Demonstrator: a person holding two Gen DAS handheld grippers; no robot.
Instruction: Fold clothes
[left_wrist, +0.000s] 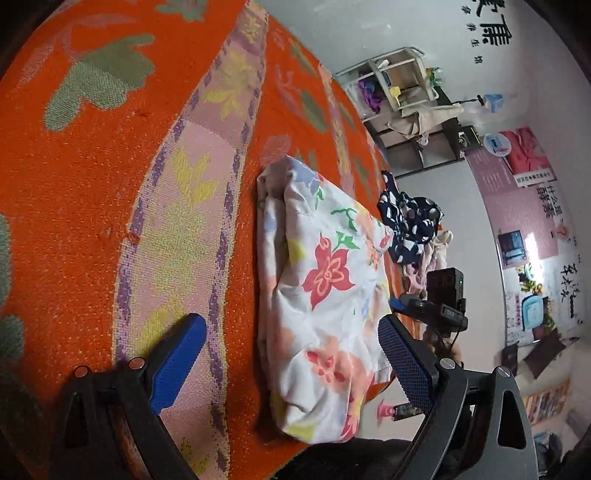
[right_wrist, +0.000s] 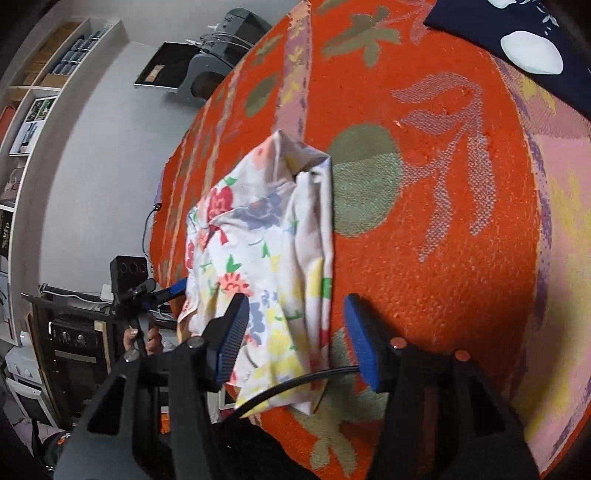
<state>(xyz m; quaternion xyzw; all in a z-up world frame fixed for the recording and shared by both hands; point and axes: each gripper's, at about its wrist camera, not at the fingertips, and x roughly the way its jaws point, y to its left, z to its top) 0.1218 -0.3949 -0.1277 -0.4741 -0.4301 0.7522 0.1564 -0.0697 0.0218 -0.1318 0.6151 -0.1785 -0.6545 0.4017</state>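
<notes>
floral garment (left_wrist: 325, 295) was found folded into a narrow, puffy bundle on the orange patterned cover (left_wrist: 92, 184), white with red, yellow and blue flowers. left gripper (left_wrist: 291, 358) and right gripper (right_wrist: 295, 332) were both seen open, nothing clamped, apparently released beside the bundle after a fold. navy spotted clothes (left_wrist: 410, 221) lay beyond the bundle.

A lived-in room of a home: an orange floral cover (left_wrist: 92, 177) spreads over the work surface, open shelves (left_wrist: 400, 107) hold clothes, posters (left_wrist: 517, 206) line the wall, and a stove (right_wrist: 79, 347) stands nearby.
</notes>
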